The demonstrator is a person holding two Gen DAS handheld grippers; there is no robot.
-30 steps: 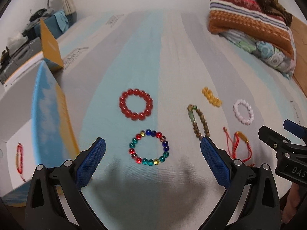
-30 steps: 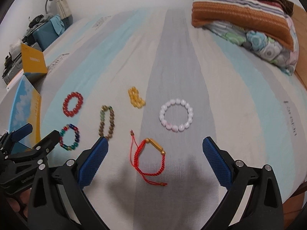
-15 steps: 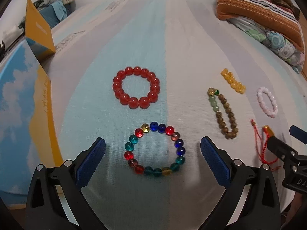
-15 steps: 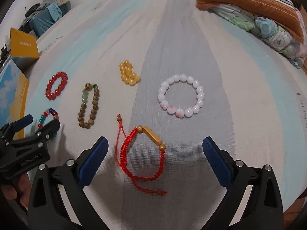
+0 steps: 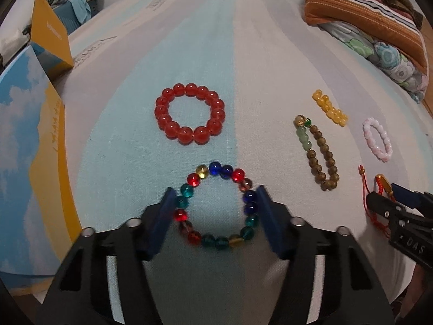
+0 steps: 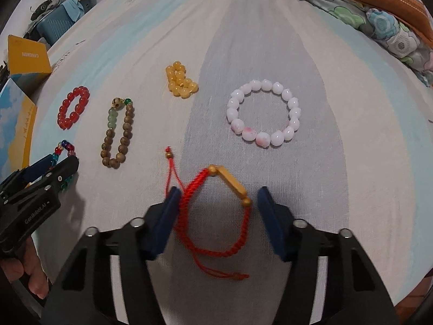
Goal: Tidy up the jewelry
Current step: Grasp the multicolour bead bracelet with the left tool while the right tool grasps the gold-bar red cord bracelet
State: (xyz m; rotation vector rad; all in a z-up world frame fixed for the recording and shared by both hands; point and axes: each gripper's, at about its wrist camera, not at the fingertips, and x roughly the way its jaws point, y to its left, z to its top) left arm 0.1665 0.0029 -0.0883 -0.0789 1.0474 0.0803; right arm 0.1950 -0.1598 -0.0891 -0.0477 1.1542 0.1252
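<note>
My left gripper [image 5: 213, 211] straddles the multicoloured bead bracelet [image 5: 216, 241] on the striped bedsheet, its blue pads touching or nearly touching both sides of the ring. My right gripper [image 6: 216, 211] straddles the red cord bracelet [image 6: 213, 243] with a gold bar, its pads close on each side. Further off lie a red bead bracelet [image 5: 189, 113], a brown-and-green bead bracelet [image 5: 316, 151], a yellow bead bracelet [image 5: 328, 107] and a white-pink bead bracelet [image 6: 263, 112].
An open blue-and-yellow box [image 5: 29, 140] stands at the left edge. A pile of striped and flowered bedding [image 5: 373, 21] lies at the back right. The right gripper also shows in the left wrist view [image 5: 392, 203].
Both grippers have come down and forward over their bracelets, and both pairs of jaws have narrowed from wide open to just around the rings.
</note>
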